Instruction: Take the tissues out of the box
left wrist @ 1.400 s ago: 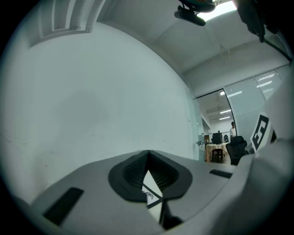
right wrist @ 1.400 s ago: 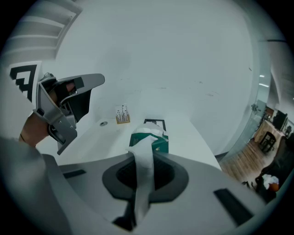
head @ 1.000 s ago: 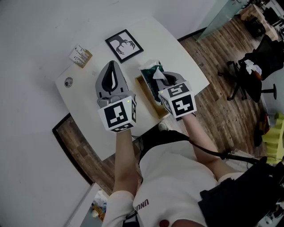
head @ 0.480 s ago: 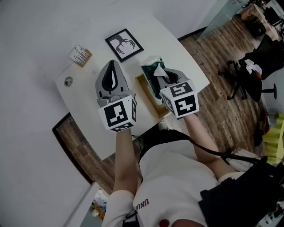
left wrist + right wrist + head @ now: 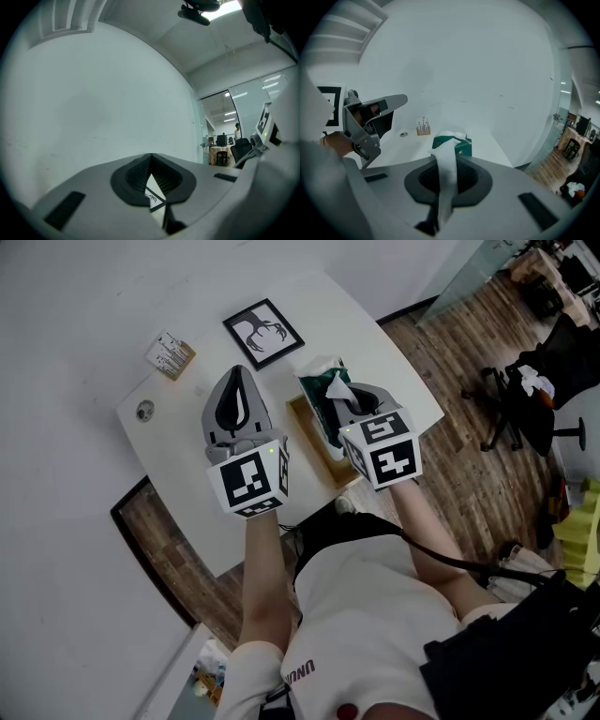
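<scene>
My right hand-held gripper (image 5: 442, 185) is clamped almost fully closed on a white tissue (image 5: 446, 168). The tissue runs as a narrow strip between the pads, its upper end over the green tissue box (image 5: 457, 144). My left hand-held gripper (image 5: 151, 161) is closed on nothing and hangs above the counter (image 5: 394, 362) beside the right one.

The box stands on a tan tray (image 5: 314, 448) near the counter's near edge, with more white tissue bunched at its top. A framed picture (image 5: 262, 334) lies flat beyond the left hand-held gripper, and a small card stand (image 5: 170, 357) sits by the far corner. Right of the box there is a strip of bare counter, then the edge and wooden floor.
</scene>
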The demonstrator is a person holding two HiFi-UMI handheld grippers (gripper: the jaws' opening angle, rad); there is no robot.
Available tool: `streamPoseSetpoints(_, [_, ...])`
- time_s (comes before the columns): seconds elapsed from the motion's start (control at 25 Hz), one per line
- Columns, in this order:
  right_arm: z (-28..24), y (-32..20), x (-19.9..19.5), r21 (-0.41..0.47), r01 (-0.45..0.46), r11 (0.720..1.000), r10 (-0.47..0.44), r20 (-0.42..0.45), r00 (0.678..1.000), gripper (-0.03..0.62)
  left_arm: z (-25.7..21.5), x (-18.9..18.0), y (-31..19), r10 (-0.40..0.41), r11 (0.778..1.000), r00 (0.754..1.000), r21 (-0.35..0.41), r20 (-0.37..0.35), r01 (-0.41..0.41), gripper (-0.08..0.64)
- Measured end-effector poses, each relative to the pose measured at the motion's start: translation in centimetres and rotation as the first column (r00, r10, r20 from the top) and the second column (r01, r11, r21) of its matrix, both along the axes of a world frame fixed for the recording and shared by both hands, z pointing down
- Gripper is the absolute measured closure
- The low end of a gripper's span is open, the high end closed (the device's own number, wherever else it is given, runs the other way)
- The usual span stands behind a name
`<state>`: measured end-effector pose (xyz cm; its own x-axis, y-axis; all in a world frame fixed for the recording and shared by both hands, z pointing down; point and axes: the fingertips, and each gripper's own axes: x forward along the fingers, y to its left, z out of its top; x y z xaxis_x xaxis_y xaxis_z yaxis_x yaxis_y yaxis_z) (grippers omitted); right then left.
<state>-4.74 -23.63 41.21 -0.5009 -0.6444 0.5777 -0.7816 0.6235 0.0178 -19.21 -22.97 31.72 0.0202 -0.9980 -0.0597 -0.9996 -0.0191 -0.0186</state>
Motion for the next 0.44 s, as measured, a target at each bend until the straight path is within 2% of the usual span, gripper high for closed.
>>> streamPoseSetpoints(0.44, [0.33,0.11,0.06,0.005,0.001,1.000,-0.001,-0.002,1.000,0.566,0.30,0.08,0.14,0.002,1.000,1.000,-0.001,0.001,-0.002,0.548])
